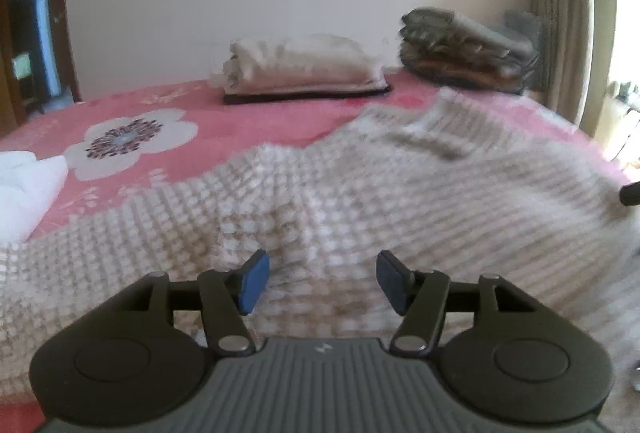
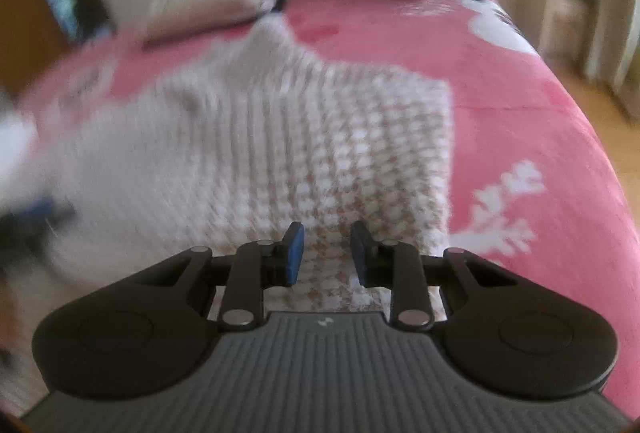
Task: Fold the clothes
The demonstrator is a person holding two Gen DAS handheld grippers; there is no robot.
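A cream and beige knitted sweater (image 1: 360,193) lies spread on a pink flowered bed cover (image 1: 132,105). In the left wrist view my left gripper (image 1: 322,283) is open just above the sweater's near edge, with nothing between its blue pads. In the right wrist view the sweater (image 2: 320,137) shows again, its right side folded to a straight edge. My right gripper (image 2: 326,253) is part open low over the sweater's near hem, pads on either side of the knit and apart from it. The right view is blurred.
A folded cream garment (image 1: 304,67) on a dark board and a dark folded stack (image 1: 468,49) lie at the bed's far side by the wall. A white folded cloth (image 1: 24,189) lies at the left. Wooden floor (image 2: 600,105) runs past the bed's right edge.
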